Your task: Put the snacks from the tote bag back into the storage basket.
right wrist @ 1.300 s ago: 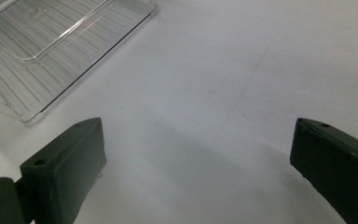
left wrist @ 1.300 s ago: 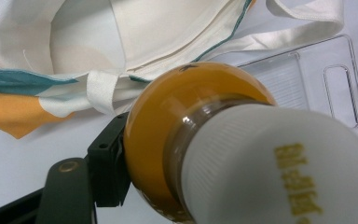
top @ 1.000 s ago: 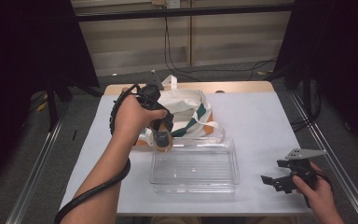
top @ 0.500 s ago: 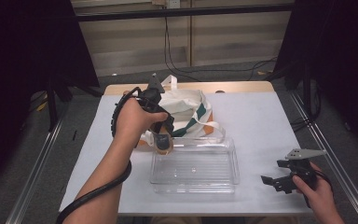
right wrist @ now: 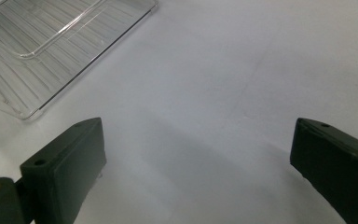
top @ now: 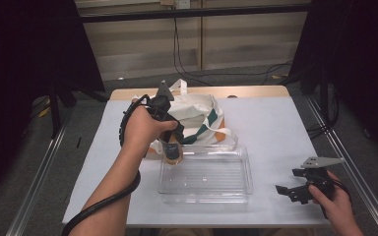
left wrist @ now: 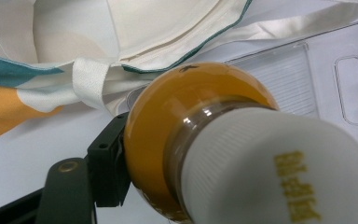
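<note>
While the left claw clamps an amber bottle, hiding its far jaw, the right claw gapes empty.

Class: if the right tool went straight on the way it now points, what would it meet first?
Most likely the bare table. The right tool, jaws open, points down at it; the tray lies off to one side, though depth is hard to judge.

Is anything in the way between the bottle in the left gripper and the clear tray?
Nothing visible is. The left gripper holds the bottle at the near edge of the tote bag, right by the tray's far rim. The tray is empty, and the right gripper sits off to its side.
</note>
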Action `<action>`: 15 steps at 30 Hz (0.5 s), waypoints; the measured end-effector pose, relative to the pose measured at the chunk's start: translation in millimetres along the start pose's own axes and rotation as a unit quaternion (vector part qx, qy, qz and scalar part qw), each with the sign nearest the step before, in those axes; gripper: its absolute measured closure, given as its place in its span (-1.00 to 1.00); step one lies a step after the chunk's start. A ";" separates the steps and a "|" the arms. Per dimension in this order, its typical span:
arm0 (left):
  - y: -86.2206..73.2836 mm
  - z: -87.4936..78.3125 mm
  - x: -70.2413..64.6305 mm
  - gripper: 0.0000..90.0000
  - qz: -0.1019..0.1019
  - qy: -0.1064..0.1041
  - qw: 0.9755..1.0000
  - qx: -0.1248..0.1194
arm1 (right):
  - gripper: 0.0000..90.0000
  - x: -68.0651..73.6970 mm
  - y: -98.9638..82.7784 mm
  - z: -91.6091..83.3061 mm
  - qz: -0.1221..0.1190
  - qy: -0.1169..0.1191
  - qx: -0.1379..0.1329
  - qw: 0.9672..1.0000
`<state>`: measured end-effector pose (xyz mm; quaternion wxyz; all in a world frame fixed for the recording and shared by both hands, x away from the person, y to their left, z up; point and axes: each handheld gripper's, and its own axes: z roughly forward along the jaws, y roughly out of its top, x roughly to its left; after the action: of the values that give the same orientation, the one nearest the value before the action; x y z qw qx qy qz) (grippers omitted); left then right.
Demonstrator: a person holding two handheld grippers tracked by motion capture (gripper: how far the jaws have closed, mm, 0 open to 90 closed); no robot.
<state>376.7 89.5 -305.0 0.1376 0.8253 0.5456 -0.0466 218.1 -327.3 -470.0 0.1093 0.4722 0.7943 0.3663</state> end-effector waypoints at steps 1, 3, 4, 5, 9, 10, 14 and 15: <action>0.1 0.4 0.4 -0.33 0.001 0.000 1.000 0.001 | -0.94 0.3 0.0 -0.1 0.001 -0.001 0.001 1.000; -0.2 1.7 0.4 -0.33 0.000 0.003 1.000 0.000 | -0.94 0.3 0.0 -0.1 0.001 -0.001 0.001 1.000; -0.2 2.2 0.3 -0.33 -0.001 0.001 1.000 0.001 | -0.94 0.2 0.0 -0.1 0.001 -0.001 0.001 1.000; 0.0 2.9 1.7 -0.33 0.004 0.002 1.000 0.004 | -0.93 0.0 -0.1 0.0 -0.001 -0.001 0.000 1.000; 0.3 4.9 2.0 -0.33 0.002 0.002 1.000 0.006 | -0.93 0.1 -0.1 -0.1 0.000 -0.001 0.001 1.000; 0.3 5.6 1.7 -0.33 0.000 0.000 1.000 0.003 | -0.94 0.2 -0.2 0.3 0.000 -0.001 0.000 1.000; -0.2 8.0 1.4 -0.33 0.002 0.001 1.000 0.004 | -0.94 0.7 0.1 1.2 -0.003 0.001 -0.001 1.000; -0.2 8.0 1.4 -0.33 0.002 0.001 1.000 0.004 | -0.94 0.7 0.1 1.2 -0.002 0.001 -0.001 1.000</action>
<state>377.7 88.6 -313.1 0.1339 0.8268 0.5443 -0.0477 218.4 -326.1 -470.6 0.1097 0.4701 0.7951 0.3670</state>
